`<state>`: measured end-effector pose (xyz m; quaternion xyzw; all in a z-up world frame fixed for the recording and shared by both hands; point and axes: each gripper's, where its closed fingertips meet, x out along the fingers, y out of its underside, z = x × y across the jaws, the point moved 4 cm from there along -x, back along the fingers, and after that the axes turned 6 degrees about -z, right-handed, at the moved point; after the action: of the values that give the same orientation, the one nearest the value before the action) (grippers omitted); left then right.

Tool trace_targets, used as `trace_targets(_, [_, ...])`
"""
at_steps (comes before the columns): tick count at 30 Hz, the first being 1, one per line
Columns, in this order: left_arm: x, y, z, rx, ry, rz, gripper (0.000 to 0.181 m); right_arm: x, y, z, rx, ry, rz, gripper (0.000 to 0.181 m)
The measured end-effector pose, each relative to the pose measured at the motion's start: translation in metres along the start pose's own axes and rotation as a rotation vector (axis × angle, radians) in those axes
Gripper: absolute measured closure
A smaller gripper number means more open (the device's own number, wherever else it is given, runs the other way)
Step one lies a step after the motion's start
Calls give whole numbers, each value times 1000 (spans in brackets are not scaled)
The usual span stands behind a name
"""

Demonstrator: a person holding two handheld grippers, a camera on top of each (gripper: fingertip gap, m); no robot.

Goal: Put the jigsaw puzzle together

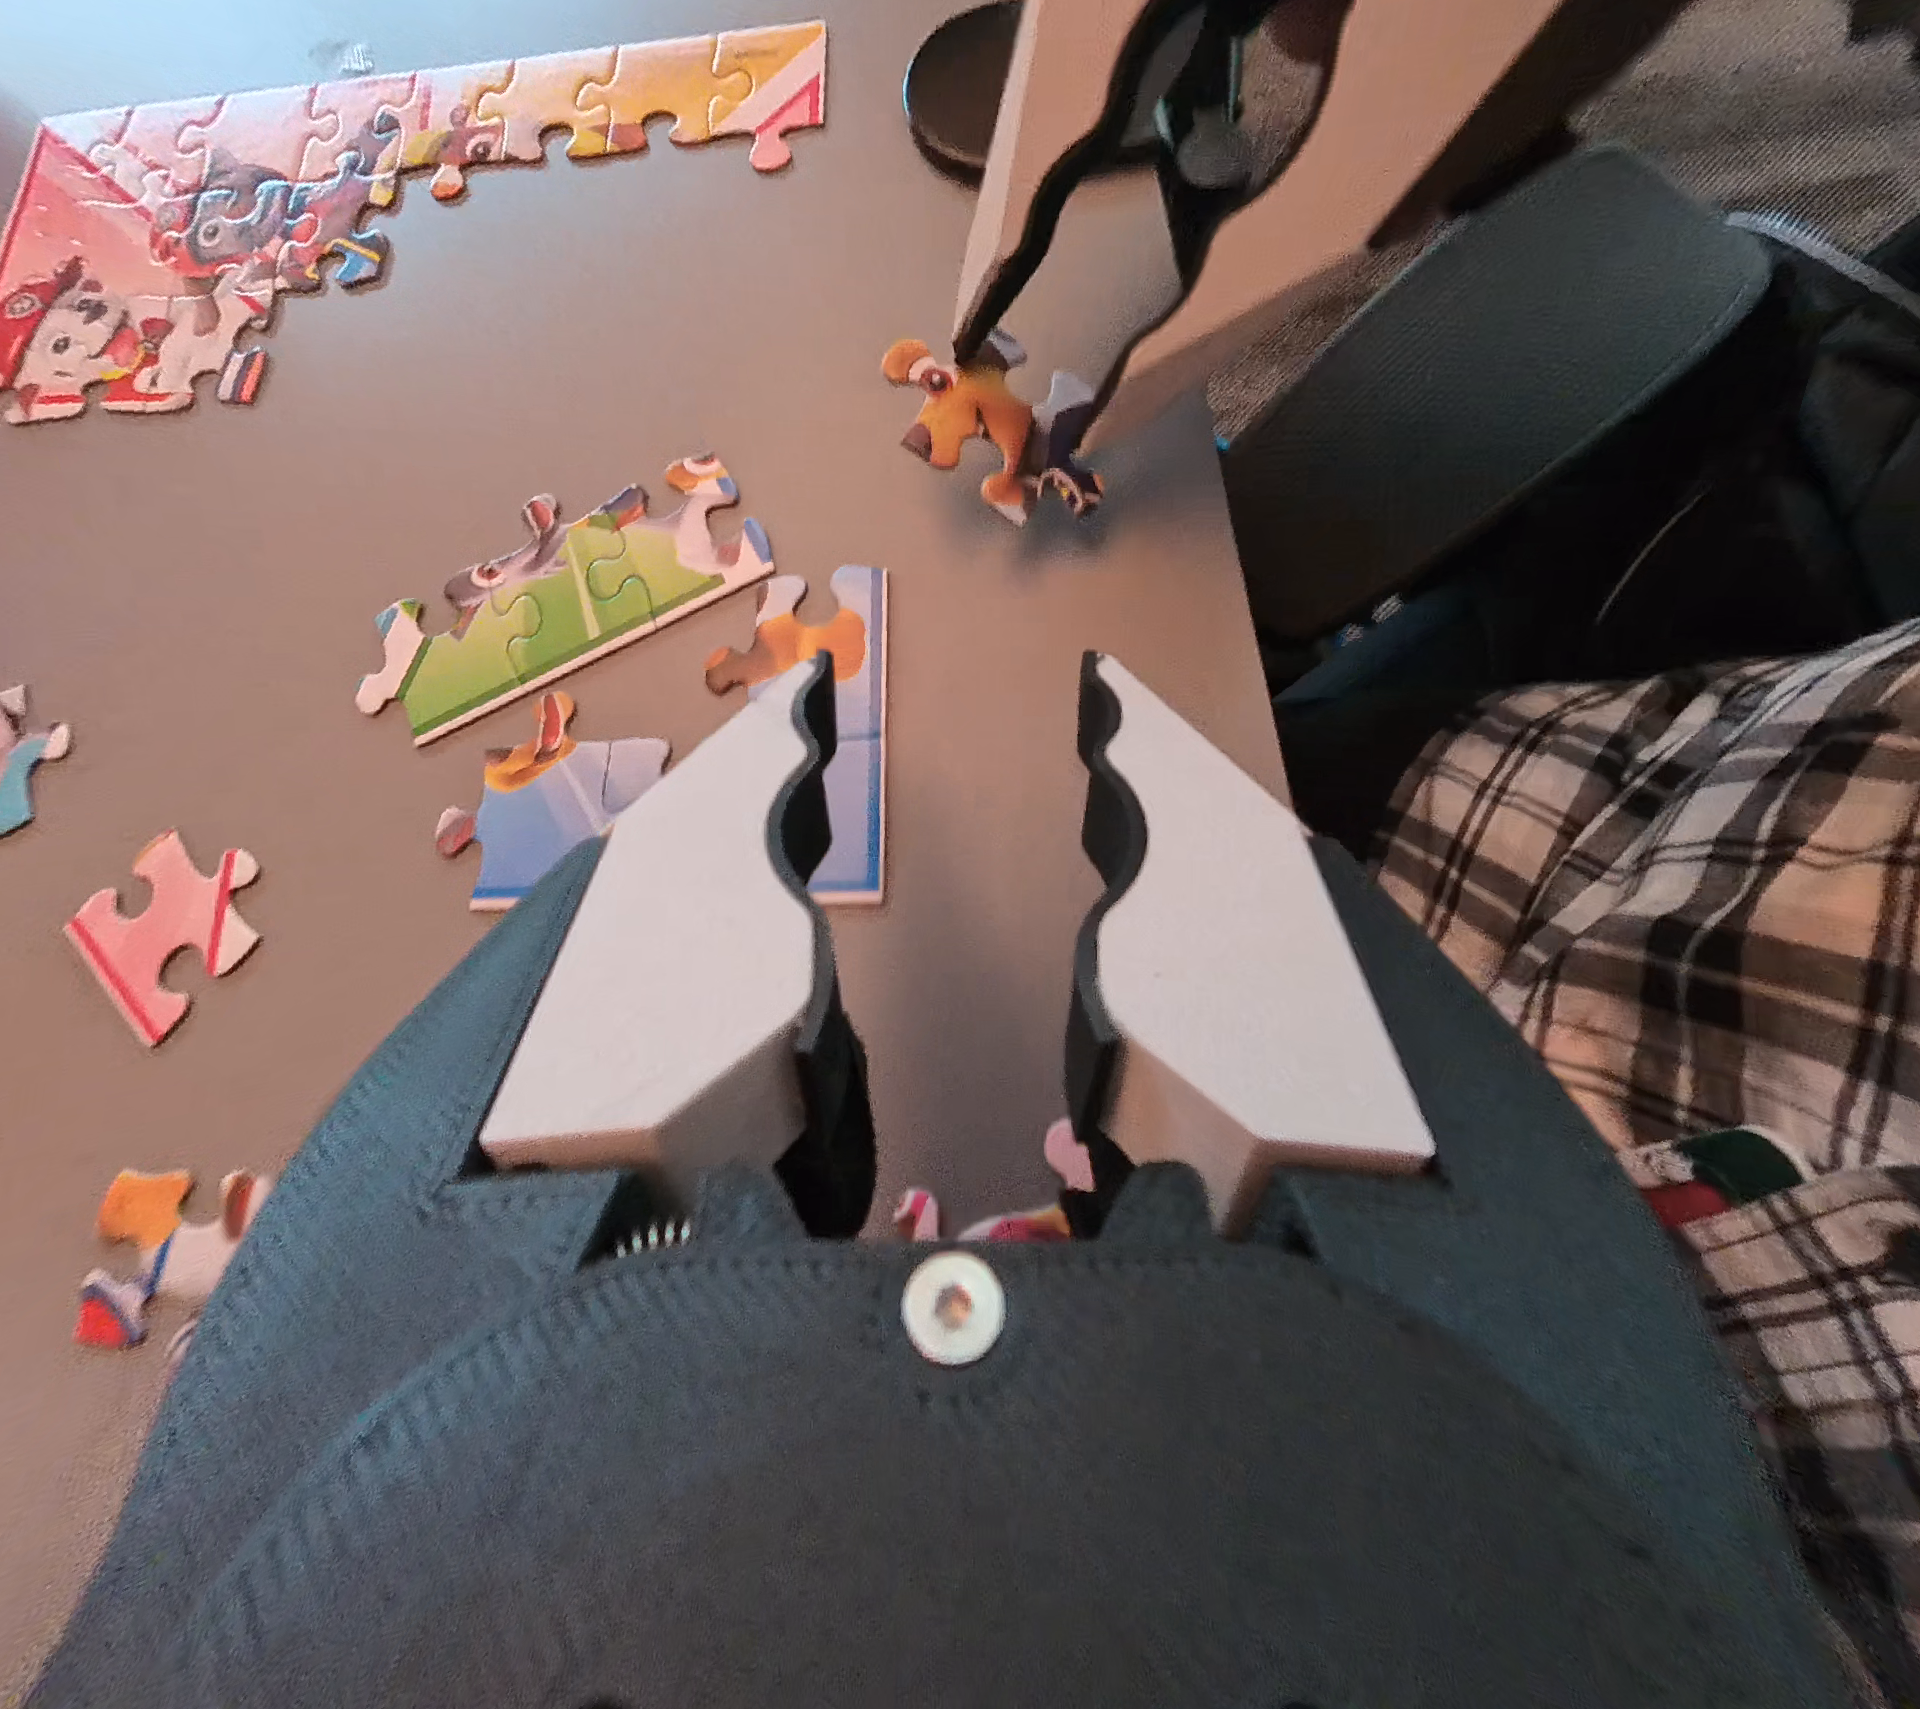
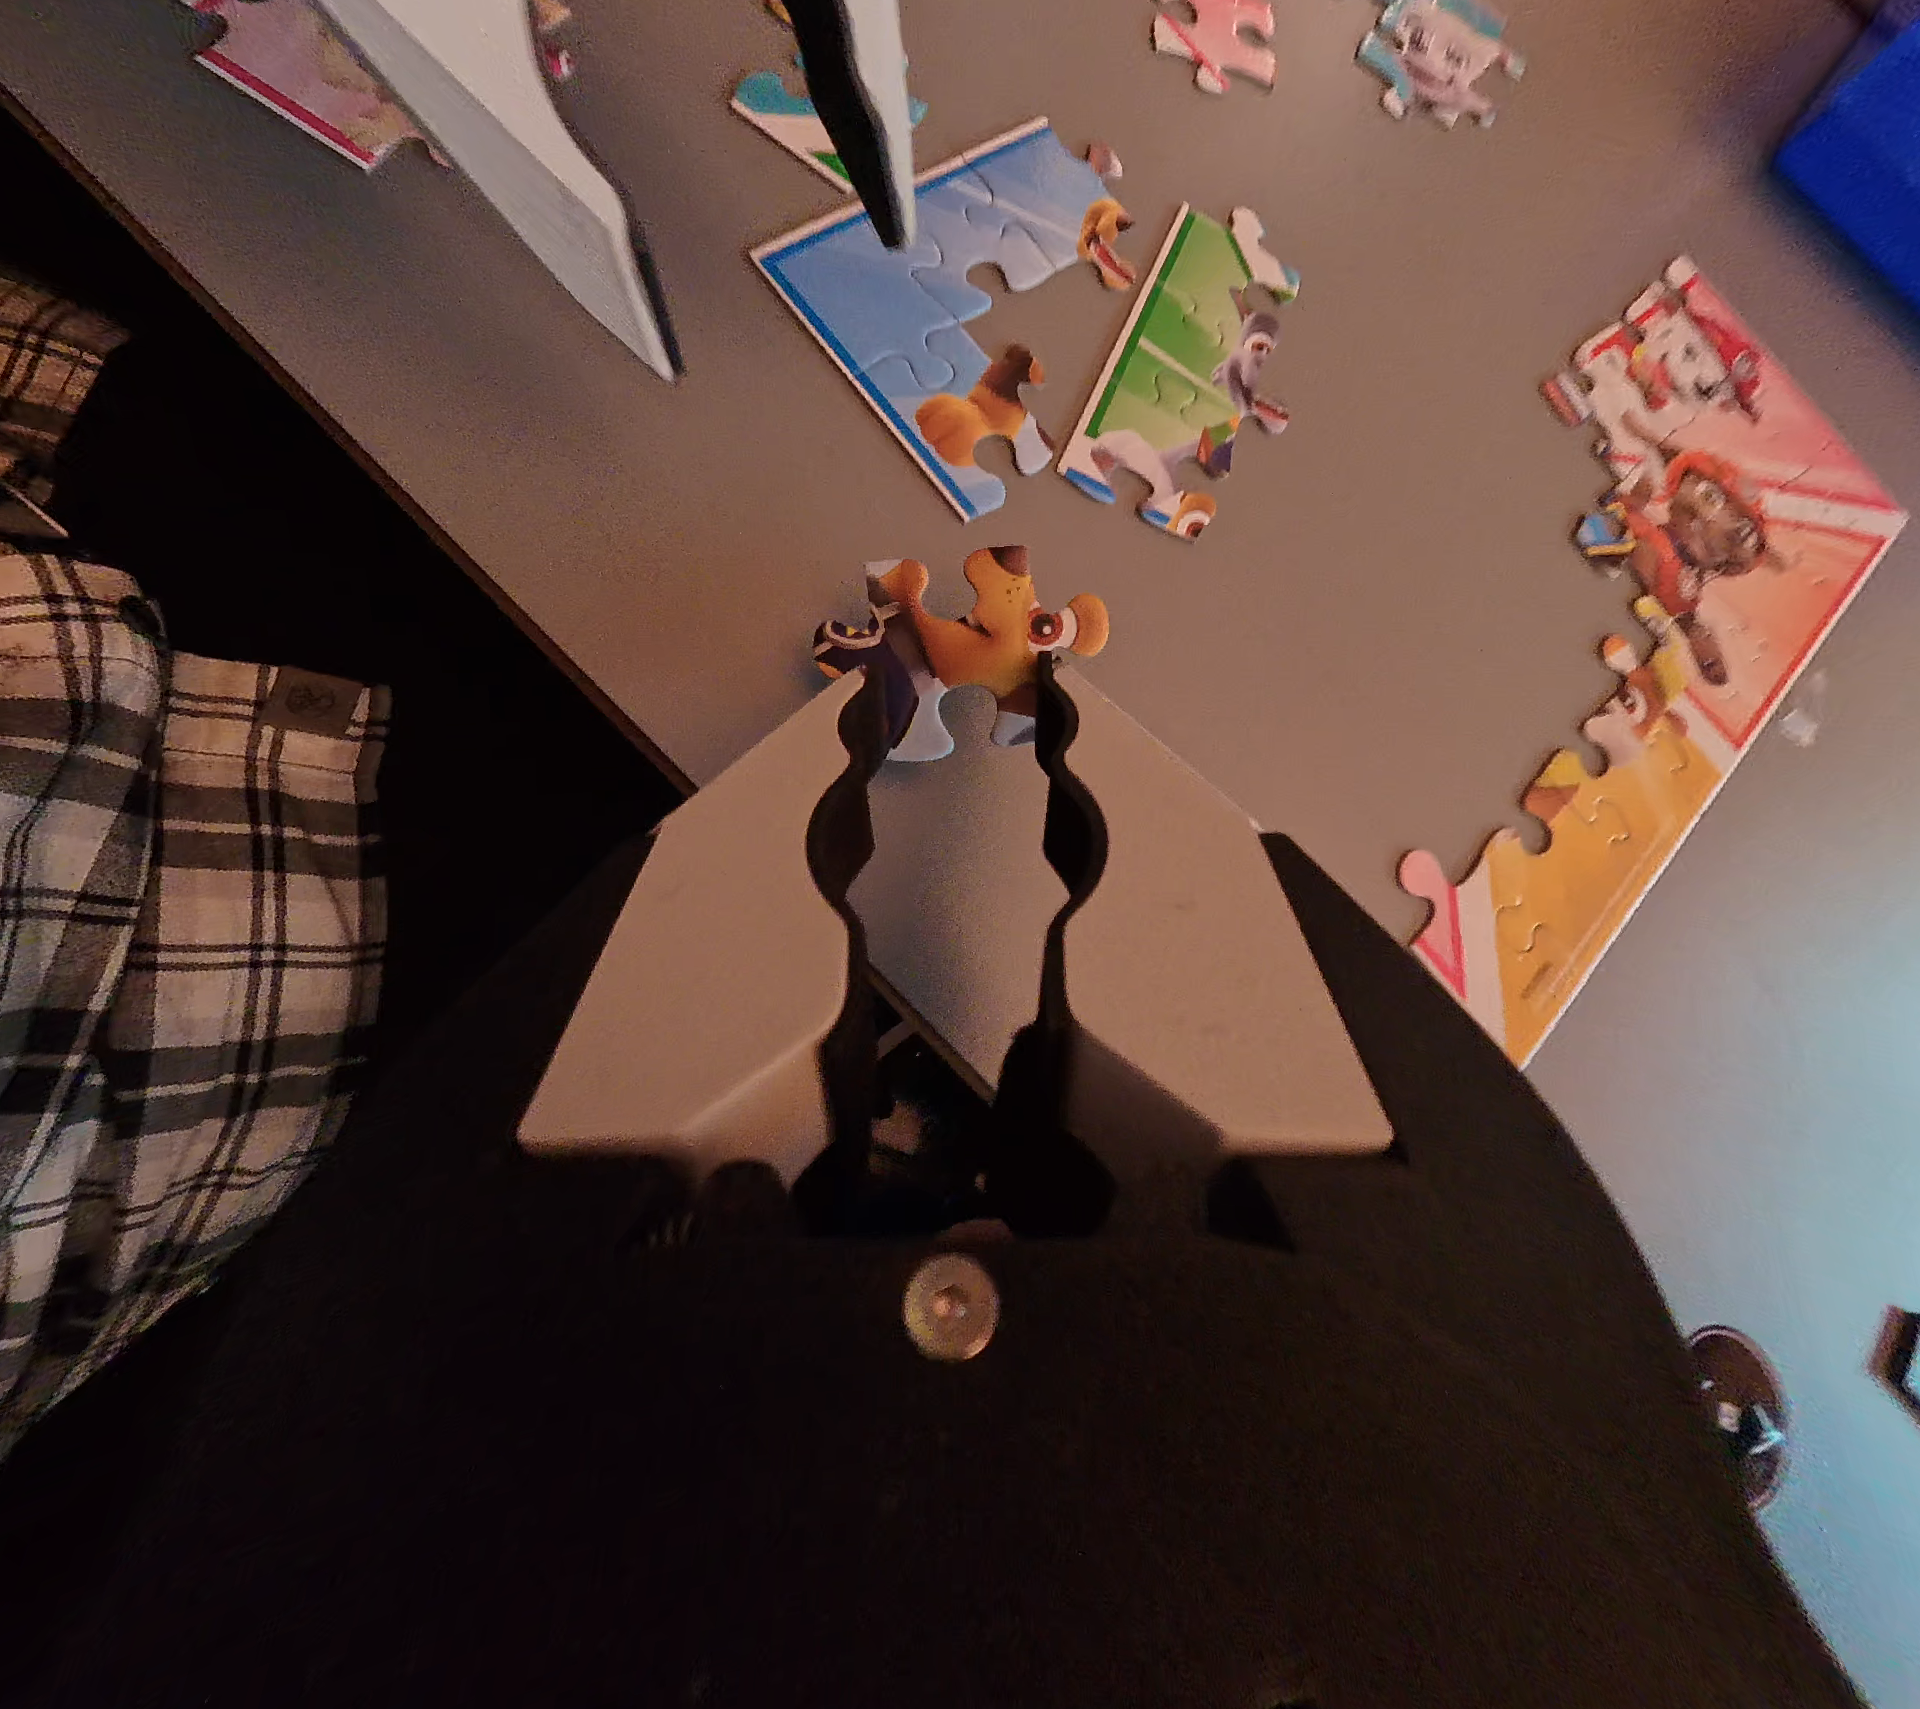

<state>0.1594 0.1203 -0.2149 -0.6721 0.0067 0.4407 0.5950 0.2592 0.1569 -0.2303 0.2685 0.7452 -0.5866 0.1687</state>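
Grey and matte, the table (image 1: 582, 371) fills most of both views, its near right edge running beside a person's plaid-clad lap (image 1: 1662, 911). Largest of the things lying on it is the assembled corner section (image 1: 260, 205) of the jigsaw, red and pink at its left end and yellow along the far strip, lying toward the far left in the left wrist view. Nearer the middle lies the blue cluster (image 2: 925, 309), several joined pieces with a border edge, and just beside it the green strip (image 1: 561, 610) of joined pieces, the two close but not interlocked. The left gripper (image 1: 956, 672) hovers over the near edge of the blue cluster with its jaws spread apart and nothing between them. The right gripper (image 2: 951, 683) reaches down near the table's right edge, its fingers pressed against the two sides of the orange dog piece (image 2: 977, 620), which it grasps; that small clump looks tilted, with one end lifted off the table. Loose bits lie scattered to the left: a single pink piece (image 1: 166, 932) with a red stripe, a pale teal cluster (image 2: 1423, 28) farther left, and an orange and white cluster (image 1: 156, 1244) at the near left. A dark round disc (image 1: 956, 90) sits on the table beyond the right gripper.
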Motion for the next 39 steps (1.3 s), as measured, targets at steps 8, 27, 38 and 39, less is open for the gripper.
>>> trace_targets(8, [12, -11, 2, -241, 166, -108, 137, -2, -31, 11, -224, 60, -93, 154])
trace_targets(27, [-18, -22, 10, -359, 279, -336, 181, 0, -72, -5, 112, -70, -338, 169])
trace_targets(38, [-17, -30, 15, -303, 270, -395, 181, -2, -78, -18, 378, -282, -427, 165])
trace_targets(39, [-18, -32, 15, -286, 265, -404, 181, -2, -77, -18, 377, -298, -420, 166])
